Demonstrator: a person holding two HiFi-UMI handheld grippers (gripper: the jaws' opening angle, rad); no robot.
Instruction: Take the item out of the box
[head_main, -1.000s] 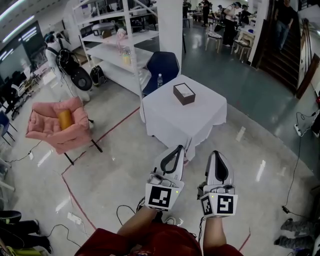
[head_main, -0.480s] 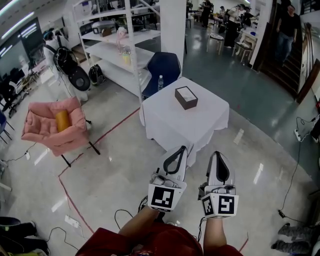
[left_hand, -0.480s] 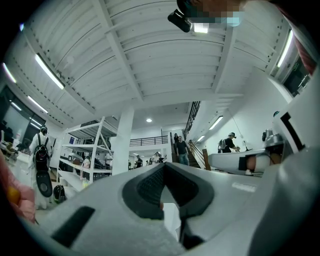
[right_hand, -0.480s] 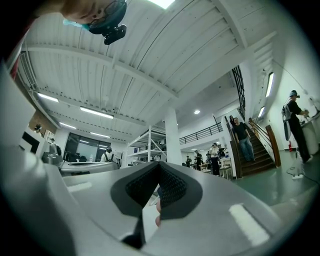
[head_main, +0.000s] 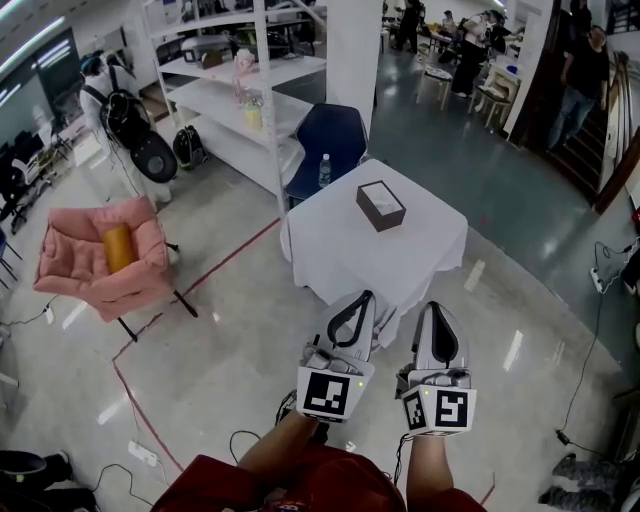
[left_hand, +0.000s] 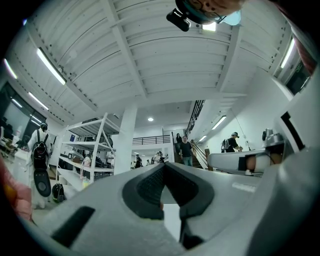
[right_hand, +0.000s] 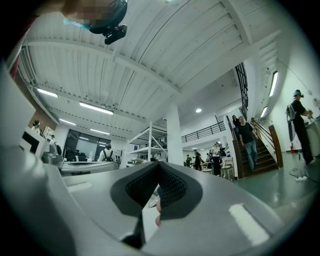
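Observation:
A dark brown box (head_main: 381, 206) with a white inside stands on a small table under a white cloth (head_main: 400, 260), some way ahead of me across the floor. What lies in the box is too small to tell. Both grippers are held low in front of my body, well short of the table and pointing toward it. My left gripper (head_main: 361, 297) is shut with nothing between its tips, as the left gripper view also shows (left_hand: 164, 168). The right gripper (head_main: 434, 306) is shut and empty too, its pads meeting (right_hand: 159, 165).
A blue chair (head_main: 330, 135) and a water bottle (head_main: 324, 170) sit behind the table. White shelving (head_main: 240, 95) stands at the back left. A pink armchair (head_main: 85, 270) holds an orange cushion (head_main: 118, 247). Cables and red floor tape (head_main: 150, 400) lie left. People stand near stairs (head_main: 585, 90).
The table and box have drifted slightly right and nearer in the head view as I step forward. Both grippers keep the same pose, shut.

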